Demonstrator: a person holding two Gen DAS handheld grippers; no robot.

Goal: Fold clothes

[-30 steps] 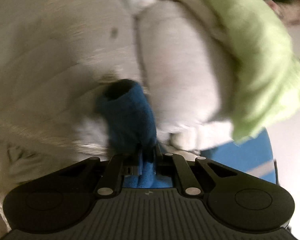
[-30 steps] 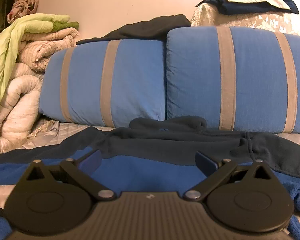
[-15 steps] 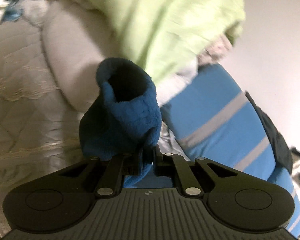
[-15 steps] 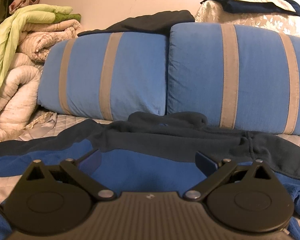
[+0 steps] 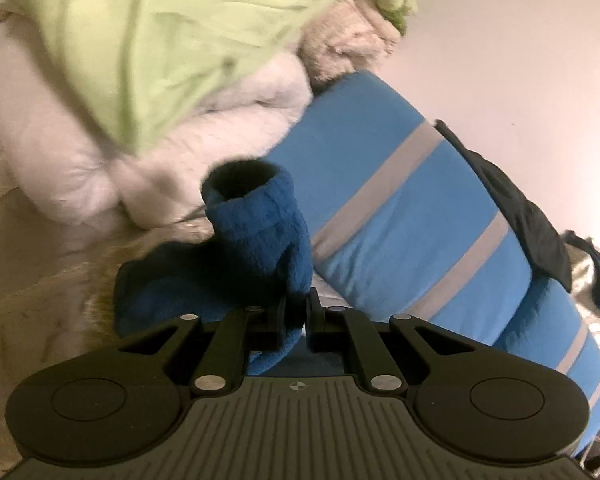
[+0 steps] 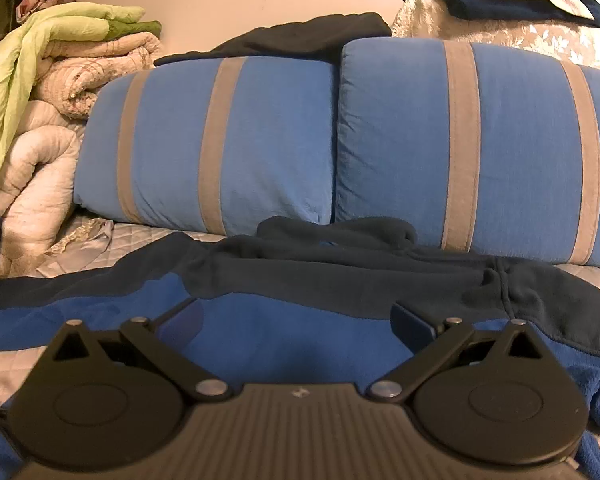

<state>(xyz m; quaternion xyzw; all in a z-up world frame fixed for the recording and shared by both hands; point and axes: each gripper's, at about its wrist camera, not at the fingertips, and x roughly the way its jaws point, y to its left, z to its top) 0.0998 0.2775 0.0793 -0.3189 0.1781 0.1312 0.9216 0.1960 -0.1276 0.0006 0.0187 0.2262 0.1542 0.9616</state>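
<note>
**Sleeve slip risk on thin pinch**

Left gripper (image 5: 296, 318) clamped tight on blue fleece sleeve (image 5: 260, 224), cuff opening up and lifted off the bed, near striped pillow (image 5: 400, 216) and white duvet roll (image 5: 100, 152). Right gripper (image 6: 296, 320) spread wide, gripping nothing, low over fleece jacket (image 6: 292, 332) spread flat on the bedspread (image 6: 140, 236).

Risks:
- Narrow bite of thick pile; could pull free under drag.
- Body unpinned; could slide and bunch instead of creasing.
- Cuff could snag green blanket (image 5: 148, 40).
</note>
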